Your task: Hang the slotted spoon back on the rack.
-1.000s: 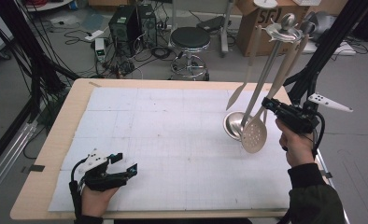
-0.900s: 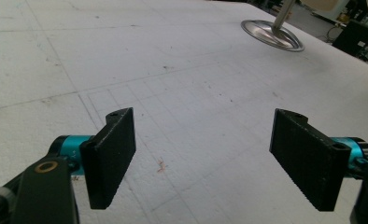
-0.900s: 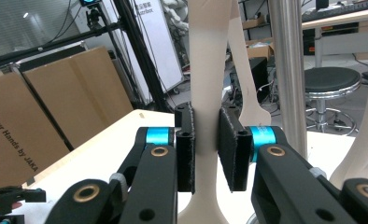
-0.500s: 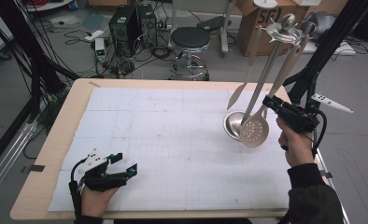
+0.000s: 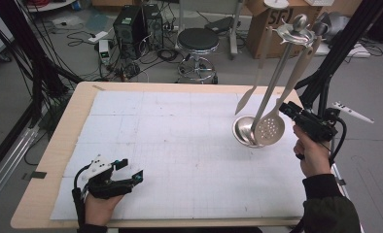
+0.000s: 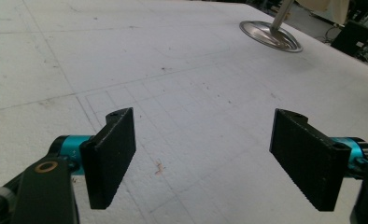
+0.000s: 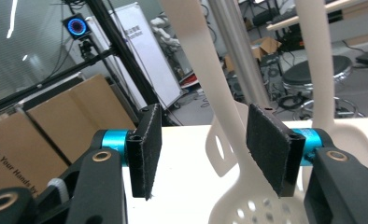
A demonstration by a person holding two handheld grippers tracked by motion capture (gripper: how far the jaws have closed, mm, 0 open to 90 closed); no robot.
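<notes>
My right tool is held up at the far right edge of the worktop, beside a hanging slotted spoon. Its jaws have just been opening and now stand apart: in the right gripper view the spoon's pale handle runs between the pads without being pressed, so the spoon is let go. It hangs from a metal stand, with its perforated bowl low over the stand's round base.

My left tool rests near the front left corner of the worktop, with its jaws wide apart and nothing between them.

What could go wrong: the freed spoon may swing and knock the utensil beside it. If I pull the right tool back crookedly, a pad could catch the handle and lift it off its hook, or tip the stand.

Count: two tools, one stand, three hanging utensils, namely the slotted spoon, a pale spatula and a third one whose end is hidden.
</notes>
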